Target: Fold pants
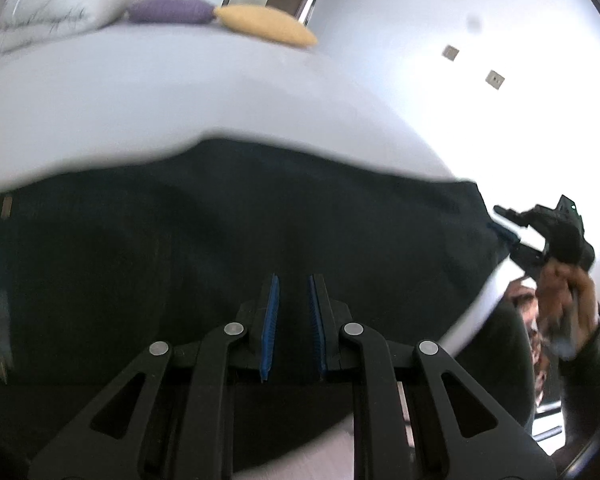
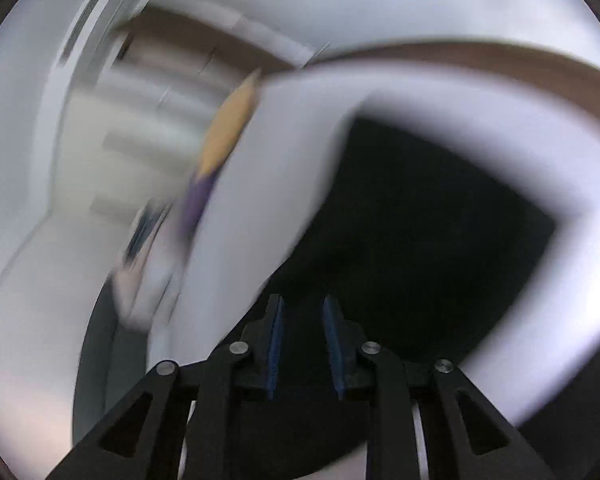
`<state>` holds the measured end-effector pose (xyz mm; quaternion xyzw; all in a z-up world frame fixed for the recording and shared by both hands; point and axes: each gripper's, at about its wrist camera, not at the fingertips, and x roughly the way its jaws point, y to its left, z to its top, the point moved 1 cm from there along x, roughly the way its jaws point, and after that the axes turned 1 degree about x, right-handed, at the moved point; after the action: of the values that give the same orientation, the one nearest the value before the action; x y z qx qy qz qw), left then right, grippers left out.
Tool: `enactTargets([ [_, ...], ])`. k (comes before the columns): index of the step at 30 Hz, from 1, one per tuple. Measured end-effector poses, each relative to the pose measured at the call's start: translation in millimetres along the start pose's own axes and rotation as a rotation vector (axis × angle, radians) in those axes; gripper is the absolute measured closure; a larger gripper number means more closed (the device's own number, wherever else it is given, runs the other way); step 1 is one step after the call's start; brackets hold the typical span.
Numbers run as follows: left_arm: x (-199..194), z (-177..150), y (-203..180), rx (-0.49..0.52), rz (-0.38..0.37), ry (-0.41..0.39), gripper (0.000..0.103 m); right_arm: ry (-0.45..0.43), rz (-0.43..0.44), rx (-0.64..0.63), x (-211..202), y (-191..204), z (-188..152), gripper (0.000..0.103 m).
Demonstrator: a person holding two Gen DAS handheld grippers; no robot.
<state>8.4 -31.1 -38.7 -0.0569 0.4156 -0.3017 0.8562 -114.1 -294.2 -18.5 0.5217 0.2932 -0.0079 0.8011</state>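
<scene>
Dark pants (image 1: 228, 232) lie spread flat on a white bed (image 1: 160, 96). My left gripper (image 1: 294, 280) hovers over their near edge, its blue-padded jaws a little apart with nothing between them. My right gripper (image 1: 504, 224) shows at the pants' right end in the left wrist view, held in a hand, fingers at the cloth's corner. In the blurred right wrist view the right gripper (image 2: 303, 304) is over the dark pants (image 2: 412, 232), jaws apart, nothing gripped.
A white pillow (image 1: 44, 12), a purple cushion (image 1: 172, 9) and a yellow cushion (image 1: 266, 24) lie at the bed's far end. The yellow cushion (image 2: 230, 128) also shows in the right wrist view. A white wall (image 1: 460, 40) stands to the right.
</scene>
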Motion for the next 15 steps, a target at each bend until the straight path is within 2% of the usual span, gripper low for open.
enactTargets([
  [2, 18.8, 21.7, -0.1, 0.029, 0.006, 0.007, 0.088, 0.151, 0.069, -0.063, 52.5, 34.4, -20.6, 0.076],
  [5, 53.1, 38.0, 7.1, 0.053, 0.034, 0.072, 0.088, 0.333, 0.145, -0.07, 121.2, 59.8, -44.8, 0.076],
  [8, 63.4, 35.9, 37.0, 0.048, 0.103, 0.106, 0.088, 0.44, 0.119, -0.084, 183.6, 65.1, -60.7, 0.077],
  [9, 61.2, 33.3, 49.8, 0.016, 0.096, 0.103, 0.088, 0.446, 0.105, -0.079, 196.8, 59.8, -59.4, 0.085],
  [10, 55.5, 30.6, 63.1, -0.026, 0.073, 0.09, 0.088, 0.438, 0.105, -0.057, 205.1, 58.1, -58.8, 0.099],
  [11, 50.4, 27.3, 74.5, -0.061, 0.06, 0.08, 0.088, 0.429, 0.111, -0.028, 206.0, 51.7, -53.3, 0.103],
  [14, 31.1, 19.9, 105.3, -0.122, 0.044, 0.049, 0.088, 0.329, 0.128, 0.026, 190.0, 26.6, -32.8, 0.103],
  [15, 26.1, 16.9, 115.3, -0.146, 0.004, 0.048, 0.088, 0.277, 0.116, 0.032, 180.7, 19.3, -20.3, 0.103],
])
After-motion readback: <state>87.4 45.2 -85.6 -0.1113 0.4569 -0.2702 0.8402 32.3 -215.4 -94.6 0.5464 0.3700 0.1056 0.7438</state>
